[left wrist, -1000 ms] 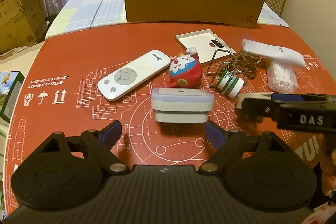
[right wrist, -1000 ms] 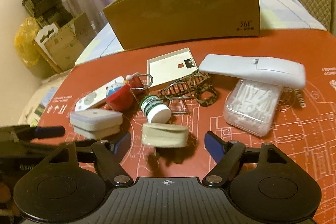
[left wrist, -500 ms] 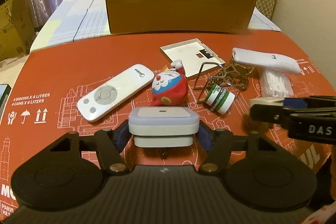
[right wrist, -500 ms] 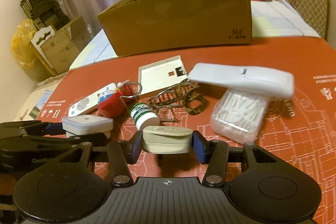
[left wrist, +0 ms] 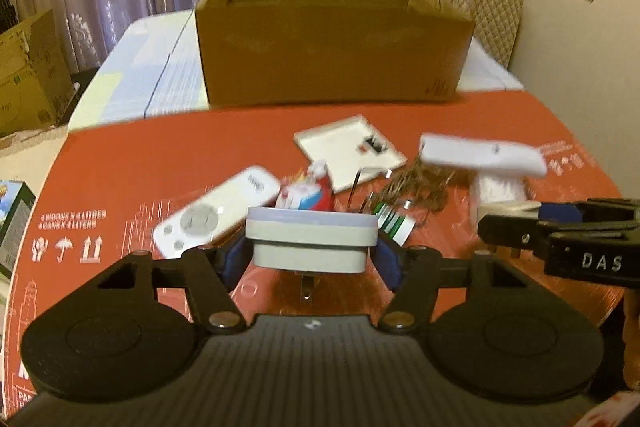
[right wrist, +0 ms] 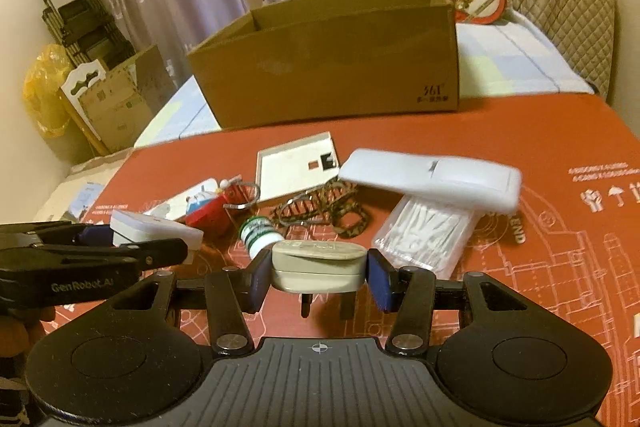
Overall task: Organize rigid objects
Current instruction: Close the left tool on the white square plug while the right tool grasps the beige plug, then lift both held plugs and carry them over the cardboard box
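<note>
My left gripper (left wrist: 311, 255) is shut on a white plug adapter (left wrist: 311, 241) and holds it above the red mat. My right gripper (right wrist: 318, 277) is shut on a beige plug adapter (right wrist: 319, 265), lifted, its prongs hanging below. Each gripper also shows in the other's view, the right one (left wrist: 516, 217) at right and the left one (right wrist: 120, 239) at left. An open cardboard box (left wrist: 334, 39) stands at the back of the table; it also shows in the right wrist view (right wrist: 332, 55).
On the red mat (left wrist: 160, 163) lie a white remote (left wrist: 218, 213), a red toy (left wrist: 306, 193), a green-white bottle (right wrist: 260, 235), a white tray (left wrist: 350, 151), a long white device (right wrist: 432, 179) over a cotton swab box (right wrist: 428, 235), and a brown hair clip (right wrist: 320, 207).
Both grippers closed on their plug adapters and lifted them off the mat, moving forward toward the cardboard box.
</note>
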`<move>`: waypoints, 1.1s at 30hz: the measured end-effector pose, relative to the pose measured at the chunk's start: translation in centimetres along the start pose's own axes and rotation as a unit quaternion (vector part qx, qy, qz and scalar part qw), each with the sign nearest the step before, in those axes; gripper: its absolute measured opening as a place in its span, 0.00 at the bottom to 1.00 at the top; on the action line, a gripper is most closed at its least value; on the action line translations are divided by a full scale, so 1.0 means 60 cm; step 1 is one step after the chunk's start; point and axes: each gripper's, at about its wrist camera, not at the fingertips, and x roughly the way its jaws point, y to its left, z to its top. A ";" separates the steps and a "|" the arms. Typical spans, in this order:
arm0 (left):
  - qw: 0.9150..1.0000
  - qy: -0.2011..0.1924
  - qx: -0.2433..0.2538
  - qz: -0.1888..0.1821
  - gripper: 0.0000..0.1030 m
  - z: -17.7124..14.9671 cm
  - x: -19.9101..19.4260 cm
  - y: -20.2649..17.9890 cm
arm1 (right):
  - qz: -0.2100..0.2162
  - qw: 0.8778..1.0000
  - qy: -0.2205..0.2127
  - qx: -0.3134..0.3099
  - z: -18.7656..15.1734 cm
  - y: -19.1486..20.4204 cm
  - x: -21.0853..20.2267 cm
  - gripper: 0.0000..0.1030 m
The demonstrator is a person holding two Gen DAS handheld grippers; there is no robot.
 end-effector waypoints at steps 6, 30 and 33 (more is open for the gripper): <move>0.999 -0.037 0.004 -0.009 0.58 0.065 -0.017 -0.014 | -0.005 1.000 -0.027 -0.011 0.048 -0.009 -0.027 0.46; 0.994 -0.109 -0.014 -0.016 0.58 0.362 0.165 0.033 | -0.028 0.994 -0.074 -0.072 0.407 -0.057 0.150 0.46; 0.994 -0.104 -0.020 -0.017 0.58 0.366 0.188 0.041 | -0.032 0.996 -0.057 -0.068 0.407 -0.066 0.190 0.46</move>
